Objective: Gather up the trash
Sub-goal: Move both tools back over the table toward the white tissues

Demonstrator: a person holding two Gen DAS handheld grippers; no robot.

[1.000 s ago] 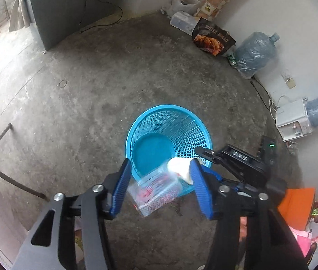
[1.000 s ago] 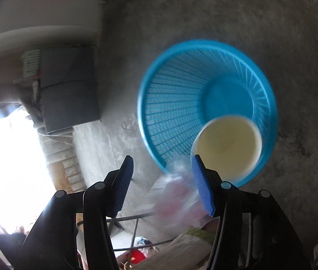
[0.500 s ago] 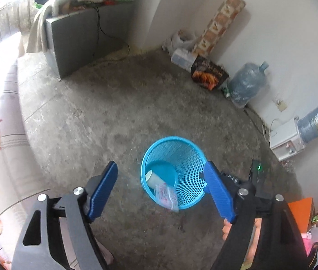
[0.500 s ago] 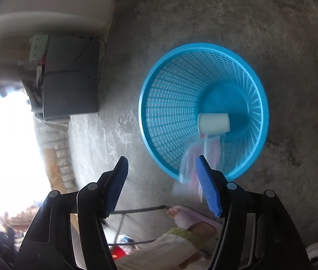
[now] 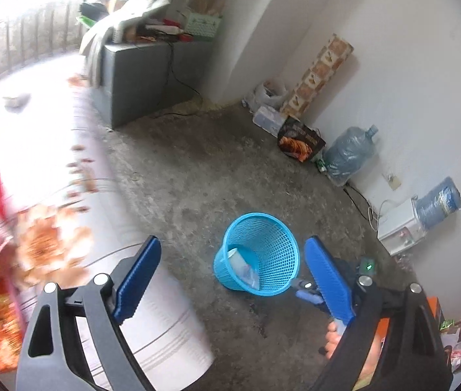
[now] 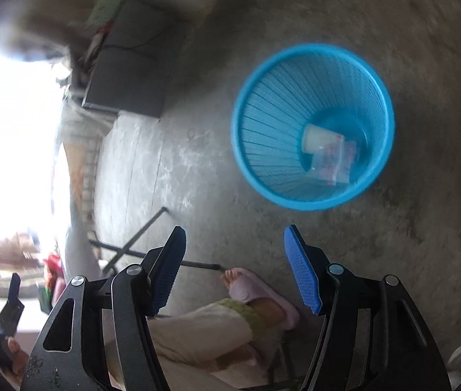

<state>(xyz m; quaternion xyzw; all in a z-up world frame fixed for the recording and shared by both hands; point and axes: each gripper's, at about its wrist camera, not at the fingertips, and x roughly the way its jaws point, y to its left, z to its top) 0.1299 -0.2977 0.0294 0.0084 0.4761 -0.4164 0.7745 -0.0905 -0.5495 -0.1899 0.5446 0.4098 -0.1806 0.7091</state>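
Observation:
A blue mesh basket [image 5: 276, 247] stands on the concrete floor, ahead of and below both grippers. In it lie a white cup [image 5: 233, 259] and a clear plastic packet with red print [image 5: 250, 275]. The right wrist view looks down into the basket [image 6: 246, 163] and shows the cup [image 6: 317, 138] on its side with the packet [image 6: 334, 163] against it. My left gripper [image 5: 233, 241] is high above the floor, its jaws opening wide with nothing between them. My right gripper [image 6: 235, 229] is open and holds nothing, short of the basket's rim.
A grey cabinet [image 5: 139, 78] stands at the back. Along the right wall are a printed box [image 5: 299, 140], a water jug [image 5: 348, 153] and a white dispenser [image 5: 400, 228]. A flowered cloth [image 5: 48, 247] lies left. A person's foot in a pink slipper [image 6: 256, 293] is below my right gripper.
The cup and the packet left the grippers and dropped into the basket. Both grippers rose and drew back from it, and the left jaws spread wider.

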